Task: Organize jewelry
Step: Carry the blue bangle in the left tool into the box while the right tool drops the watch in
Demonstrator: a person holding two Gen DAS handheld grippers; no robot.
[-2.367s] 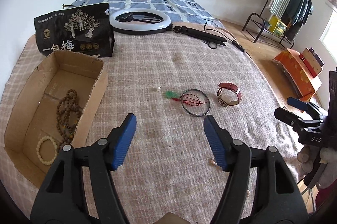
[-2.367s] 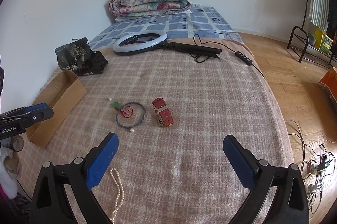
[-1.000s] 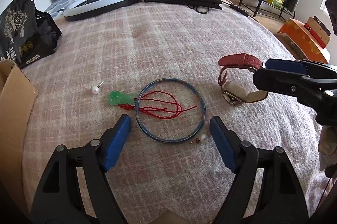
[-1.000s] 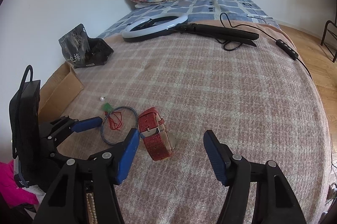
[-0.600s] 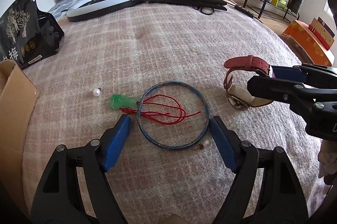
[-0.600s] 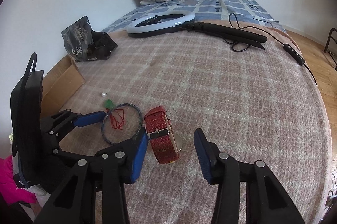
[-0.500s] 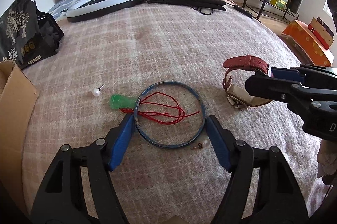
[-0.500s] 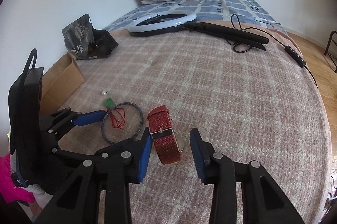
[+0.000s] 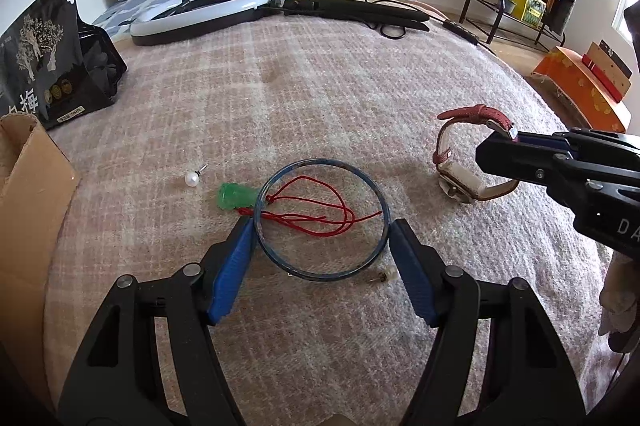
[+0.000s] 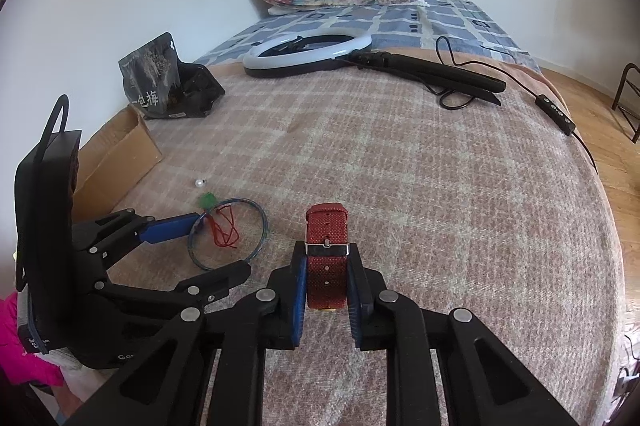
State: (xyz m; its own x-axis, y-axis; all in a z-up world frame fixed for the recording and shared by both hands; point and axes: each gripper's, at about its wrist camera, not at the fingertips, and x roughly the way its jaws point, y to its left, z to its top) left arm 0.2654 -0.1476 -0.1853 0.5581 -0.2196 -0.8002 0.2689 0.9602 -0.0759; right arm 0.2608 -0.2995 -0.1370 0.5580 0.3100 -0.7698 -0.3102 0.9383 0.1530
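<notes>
Red woven strap sits pinched between your right gripper (image 10: 326, 280): its two blue pads press on either side of the red watch (image 10: 326, 258), just below the metal buckle, with the strap's free end arching up beyond the fingertips. From the left wrist view the same watch (image 9: 466, 161) stands on edge on the plaid blanket (image 9: 320, 85), its pale case touching the fabric, and your right gripper (image 9: 504, 153) reaches in from the right onto the top of the strap.

Your left gripper (image 9: 320, 246) is spread wide, one blue pad on each side of the blue bangle (image 9: 322, 220), which lies flat on the blanket. The left pad touches or nearly touches the bangle's rim; the right pad sits just beside it (contact there is hard to judge). A red cord (image 9: 316, 209) loops loosely inside the bangle and runs to a small green pendant (image 9: 234, 195) just outside its left edge. A pearl stud (image 9: 193, 178) lies a little farther left, and a second small earring (image 9: 384, 276) rests near the bangle's lower right, beside your right pad.

The cardboard box (image 9: 28, 193) sits at the blanket's left edge, with a black snack bag (image 9: 44, 53) behind it. A ring light (image 9: 204, 13) and its folded stand lie across the far end of the bed.
</notes>
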